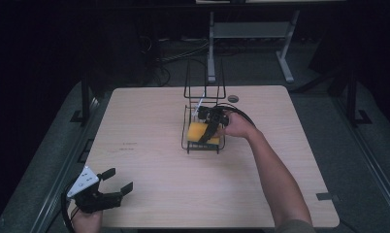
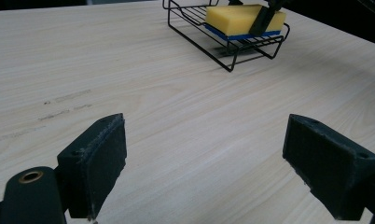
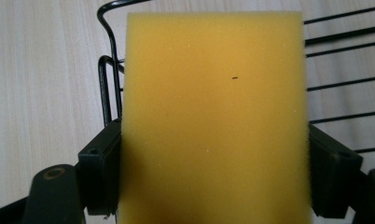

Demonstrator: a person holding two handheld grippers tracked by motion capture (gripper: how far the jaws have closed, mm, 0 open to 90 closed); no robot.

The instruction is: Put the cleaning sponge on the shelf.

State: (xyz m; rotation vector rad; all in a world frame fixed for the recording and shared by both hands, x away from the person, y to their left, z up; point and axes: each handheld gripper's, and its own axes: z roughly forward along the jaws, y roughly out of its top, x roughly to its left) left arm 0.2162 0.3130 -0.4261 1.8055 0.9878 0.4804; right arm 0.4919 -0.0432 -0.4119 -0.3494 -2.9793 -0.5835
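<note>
With my right gripper (image 1: 211, 127) clamped across the yellow sponge (image 1: 199, 132) lying in the wire rack (image 1: 188, 143), and my left gripper (image 1: 116, 182) idle and wide open near the table (image 1: 149, 160) edge, I worry a jaw snags the wires and drags the light rack.

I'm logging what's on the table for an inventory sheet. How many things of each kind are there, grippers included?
Sponge, yellow with a blue underside: 1
Black wire rack holding the sponge: 1
Hand-held grippers: 2, the left gripper open over the table's near corner, the right gripper shut on the sponge
Total: 4
</note>
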